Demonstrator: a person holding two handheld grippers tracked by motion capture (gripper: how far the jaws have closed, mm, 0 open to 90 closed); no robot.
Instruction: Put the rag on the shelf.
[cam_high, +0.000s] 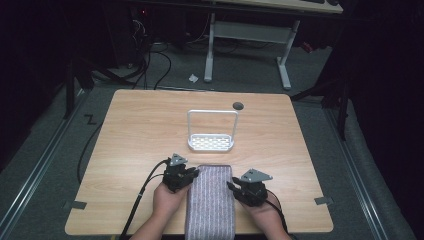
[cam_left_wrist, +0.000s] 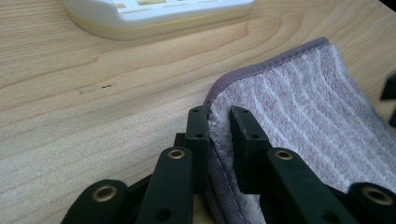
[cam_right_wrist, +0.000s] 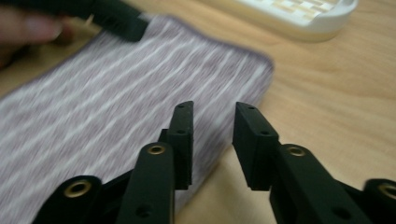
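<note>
Left gripper (cam_high: 192, 172) at the left long edge of the striped towel (cam_high: 211, 200), near its far corner. Clamped on that edge: in the left gripper view, 2 black jaws of the left gripper (cam_left_wrist: 219, 122) pressed on a fold of the fuzzy towel (cam_left_wrist: 299, 112), hem tucked between them. Held by the left hand (cam_high: 167, 199), coming in from the bottom of the high view.

Right gripper (cam_high: 233, 185) at the right long edge of the towel, just across from the left one. Jaws apart: in the right gripper view, a clear gap at the right gripper (cam_right_wrist: 212, 116), one jaw over the towel (cam_right_wrist: 116, 112), the other over bare wood beside it. Cannot tell if touching the cloth. Held by the right hand (cam_high: 267, 212).

Towel flat between the 2 grippers, long and narrow, purple-grey with pale stripes, near end at the front edge of the table (cam_high: 135, 135).

Past the towel, a white rack (cam_high: 211, 142) with a holed base and a tall wire loop, near the middle of the table. Farther back, a small dark round hole (cam_high: 238, 105) in the tabletop.
</note>
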